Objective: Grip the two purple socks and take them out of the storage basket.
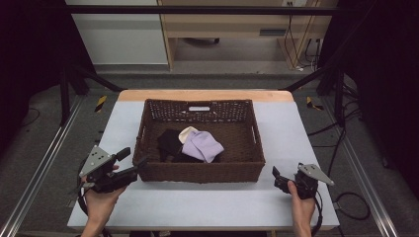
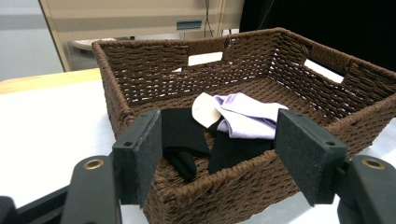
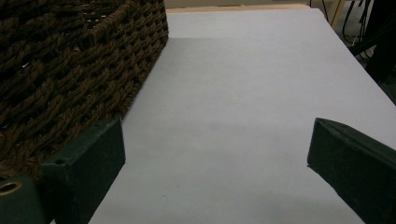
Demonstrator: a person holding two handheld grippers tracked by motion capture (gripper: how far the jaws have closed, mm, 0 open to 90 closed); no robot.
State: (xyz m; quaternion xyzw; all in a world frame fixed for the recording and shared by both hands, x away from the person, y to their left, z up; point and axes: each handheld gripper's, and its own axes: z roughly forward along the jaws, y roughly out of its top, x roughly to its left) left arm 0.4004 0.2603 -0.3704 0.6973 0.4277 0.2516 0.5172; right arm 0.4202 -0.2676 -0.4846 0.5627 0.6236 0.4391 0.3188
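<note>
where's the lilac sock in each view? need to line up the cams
High view: lilac sock lies in the middle of the wicker basket, toward its near wall, on the black clothes.
Left gripper view: lilac sock sits at centre, between the open claw's jaws.
Right gripper view: not in it; the basket's outer wall is at left.
Shared landmark: the wicker basket.

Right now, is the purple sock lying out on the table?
No, the purple sock lies inside the brown basket, beside the black socks.
</note>
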